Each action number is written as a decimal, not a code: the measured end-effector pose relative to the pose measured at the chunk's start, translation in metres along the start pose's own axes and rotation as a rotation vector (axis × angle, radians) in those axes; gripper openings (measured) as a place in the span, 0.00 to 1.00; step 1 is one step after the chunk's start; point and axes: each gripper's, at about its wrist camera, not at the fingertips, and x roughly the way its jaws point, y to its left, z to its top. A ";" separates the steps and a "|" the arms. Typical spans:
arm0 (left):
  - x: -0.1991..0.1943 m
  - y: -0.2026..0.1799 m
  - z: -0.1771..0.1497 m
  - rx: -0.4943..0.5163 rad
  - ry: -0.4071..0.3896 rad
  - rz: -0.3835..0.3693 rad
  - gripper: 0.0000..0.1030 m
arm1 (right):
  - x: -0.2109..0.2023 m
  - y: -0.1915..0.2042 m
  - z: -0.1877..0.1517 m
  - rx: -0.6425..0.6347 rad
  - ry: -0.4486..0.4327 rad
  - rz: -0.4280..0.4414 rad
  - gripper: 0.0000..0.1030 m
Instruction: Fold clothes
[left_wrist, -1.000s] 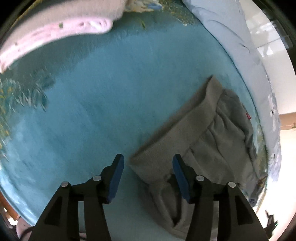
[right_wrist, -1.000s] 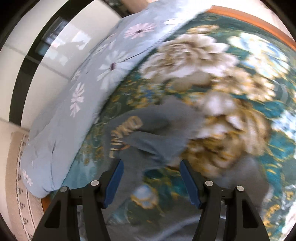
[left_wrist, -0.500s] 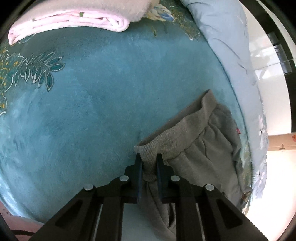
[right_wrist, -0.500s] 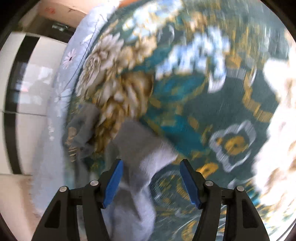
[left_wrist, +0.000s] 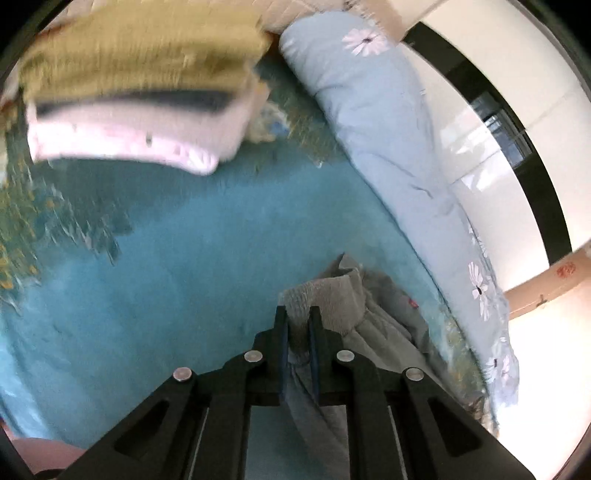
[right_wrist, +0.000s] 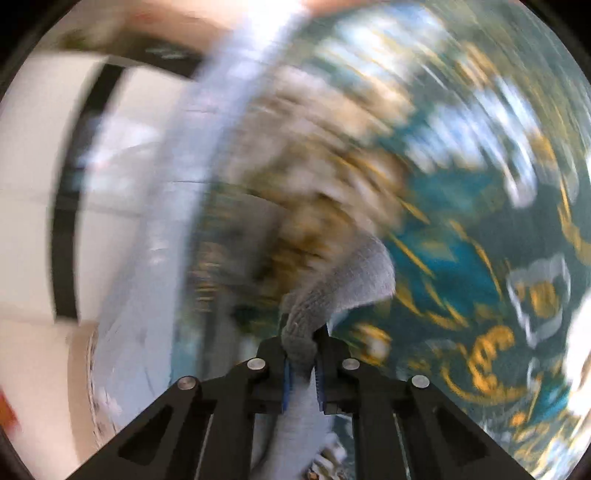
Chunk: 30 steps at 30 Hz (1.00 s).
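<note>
A pair of grey sweatpants (left_wrist: 373, 332) lies bunched on a teal floral blanket (left_wrist: 184, 266). My left gripper (left_wrist: 298, 325) is shut on the ribbed waistband, which sticks up between the jaws and is lifted off the blanket. In the right wrist view my right gripper (right_wrist: 303, 343) is shut on another ribbed grey part of the sweatpants (right_wrist: 343, 280), lifted above the blanket (right_wrist: 461, 236). That view is heavily blurred.
A stack of folded clothes (left_wrist: 136, 92), olive on top and pink below, sits at the far side. A long light-blue floral duvet roll (left_wrist: 399, 147) runs along the blanket's right edge, with a white wall and dark window frame beyond.
My left gripper, shut on the waistband half a second ago, has lifted it and tilted up. My right gripper, open before, has shut on the grey fabric and is moving fast.
</note>
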 end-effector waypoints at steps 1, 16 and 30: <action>-0.002 0.001 -0.002 0.006 0.007 0.021 0.09 | -0.007 0.003 0.000 -0.032 -0.017 -0.001 0.10; 0.033 0.026 -0.012 -0.120 0.273 0.183 0.13 | 0.012 -0.081 -0.014 0.071 0.102 -0.308 0.18; 0.004 0.007 -0.010 -0.082 0.059 0.084 0.50 | 0.030 -0.024 0.043 -0.054 0.045 -0.184 0.54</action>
